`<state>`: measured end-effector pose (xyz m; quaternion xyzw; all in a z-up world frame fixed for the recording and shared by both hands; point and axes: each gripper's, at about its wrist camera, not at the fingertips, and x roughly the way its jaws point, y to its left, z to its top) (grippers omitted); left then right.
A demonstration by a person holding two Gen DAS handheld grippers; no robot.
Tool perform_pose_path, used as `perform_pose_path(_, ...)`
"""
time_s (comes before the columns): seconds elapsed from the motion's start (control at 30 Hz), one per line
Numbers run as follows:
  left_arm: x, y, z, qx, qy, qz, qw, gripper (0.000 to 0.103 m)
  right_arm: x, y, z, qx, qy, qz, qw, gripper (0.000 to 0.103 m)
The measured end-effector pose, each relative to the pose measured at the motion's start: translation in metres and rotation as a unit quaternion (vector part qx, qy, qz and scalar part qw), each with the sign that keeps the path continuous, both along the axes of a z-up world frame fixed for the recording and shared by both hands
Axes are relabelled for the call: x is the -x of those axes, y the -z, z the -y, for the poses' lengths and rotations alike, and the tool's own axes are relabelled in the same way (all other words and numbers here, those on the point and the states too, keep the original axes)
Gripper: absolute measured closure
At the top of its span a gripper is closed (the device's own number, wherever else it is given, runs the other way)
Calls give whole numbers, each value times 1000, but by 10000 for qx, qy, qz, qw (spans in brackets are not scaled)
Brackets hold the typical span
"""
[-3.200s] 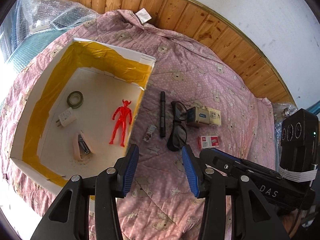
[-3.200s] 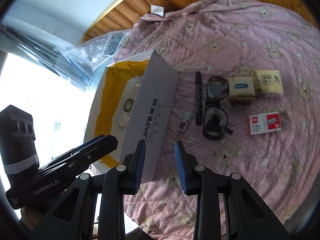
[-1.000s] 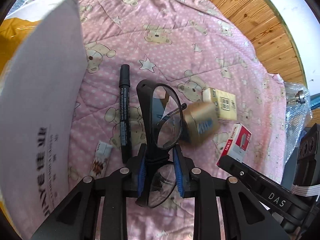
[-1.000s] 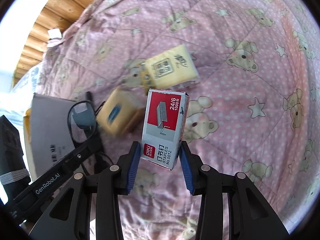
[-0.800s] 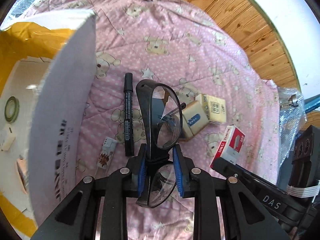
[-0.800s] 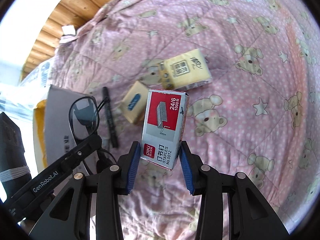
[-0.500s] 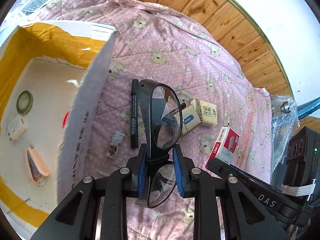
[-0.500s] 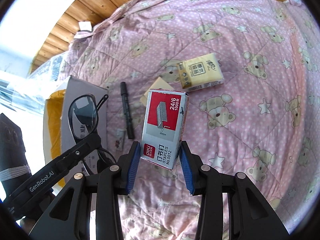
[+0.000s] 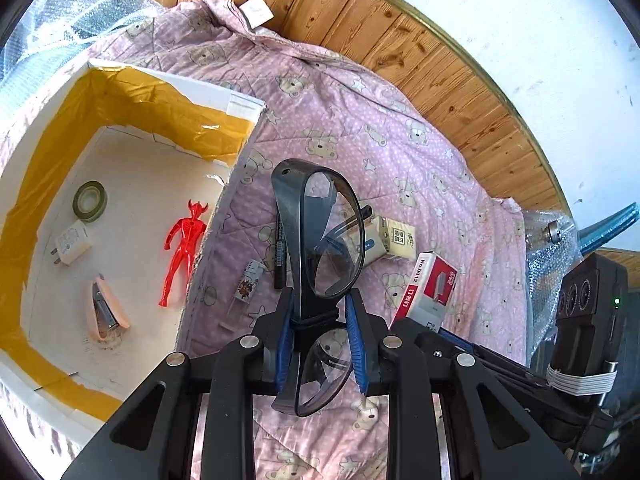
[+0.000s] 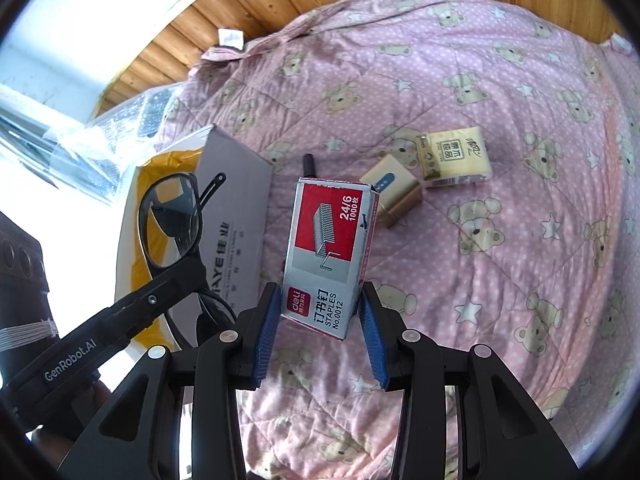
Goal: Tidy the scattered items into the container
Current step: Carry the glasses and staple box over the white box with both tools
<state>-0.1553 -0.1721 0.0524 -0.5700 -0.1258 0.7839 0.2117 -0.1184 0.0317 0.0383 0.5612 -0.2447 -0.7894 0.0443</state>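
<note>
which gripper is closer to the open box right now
Left. The left gripper, holding the glasses, is beside the box wall; the right gripper, holding the staples box, is farther out over the quilt.

Left hand-held gripper (image 9: 320, 336) clamps black glasses (image 9: 320, 240) at bridge, above pink quilt (image 9: 400, 140); box (image 9: 120, 80) w/ red figure (image 9: 182, 246) to left

A pink bear-print quilt (image 10: 500, 240) is spread over the surface. A cardboard box (image 9: 240, 104) is set at 9 o'clock. A marker (image 9: 279, 252), sachet (image 9: 248, 286), gold box (image 10: 396, 192) and tissue pack (image 10: 454, 158) are laid centrally.
</note>
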Motion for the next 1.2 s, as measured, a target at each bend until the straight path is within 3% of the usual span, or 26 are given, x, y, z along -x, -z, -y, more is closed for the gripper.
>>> perform_pose_path(1.2,-35,-38,82,-294,-659,-304,9969,77,-16,-50,74,-85,-960,-514,9940,61)
